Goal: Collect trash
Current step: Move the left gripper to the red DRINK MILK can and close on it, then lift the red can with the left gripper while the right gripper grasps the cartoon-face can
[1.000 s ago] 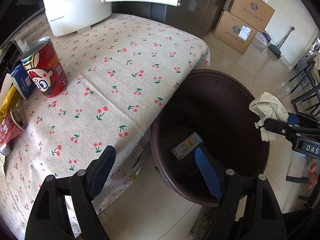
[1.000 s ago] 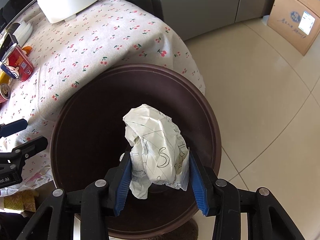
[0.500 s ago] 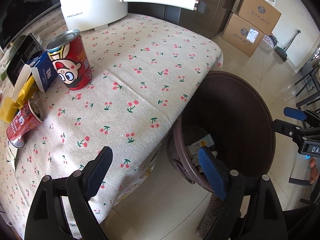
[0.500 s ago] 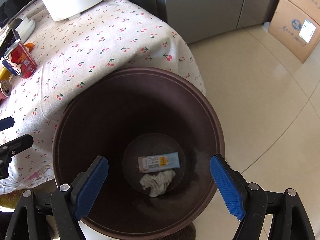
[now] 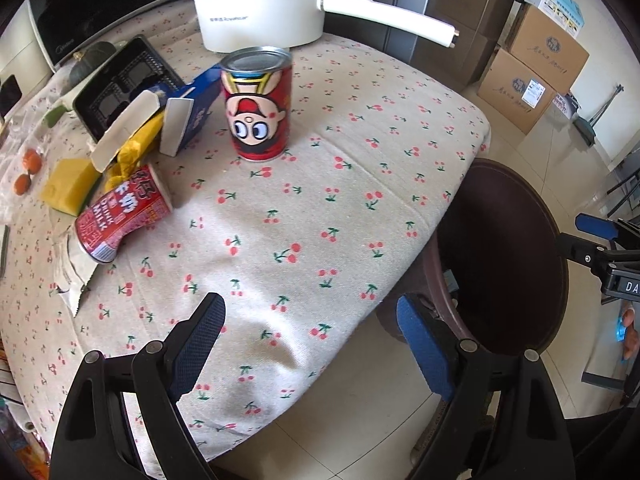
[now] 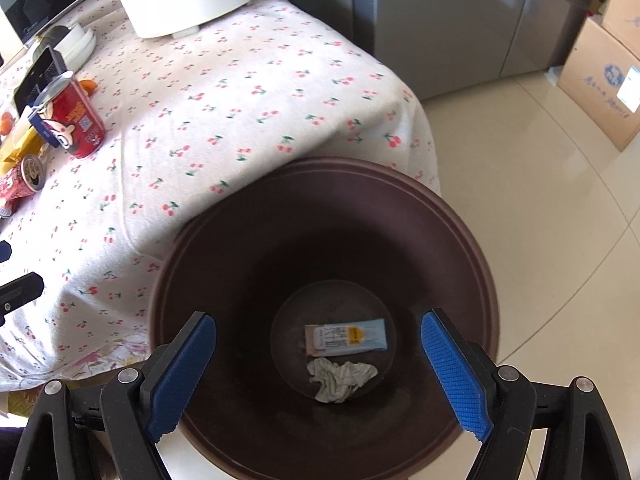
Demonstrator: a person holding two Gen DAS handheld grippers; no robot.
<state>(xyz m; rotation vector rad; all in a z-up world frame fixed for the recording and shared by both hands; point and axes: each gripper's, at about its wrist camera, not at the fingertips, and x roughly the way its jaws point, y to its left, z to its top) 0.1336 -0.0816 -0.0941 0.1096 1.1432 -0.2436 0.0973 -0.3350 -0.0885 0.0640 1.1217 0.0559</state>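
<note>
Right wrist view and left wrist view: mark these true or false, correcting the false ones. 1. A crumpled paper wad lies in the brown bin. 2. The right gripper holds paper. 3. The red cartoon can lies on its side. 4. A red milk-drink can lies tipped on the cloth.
1. True: the crumpled white paper wad lies at the bottom of the round dark brown bin.
2. False: the right gripper is open and empty.
3. False: the red cartoon can stands upright.
4. True: the red milk-drink can lies tipped.
</note>
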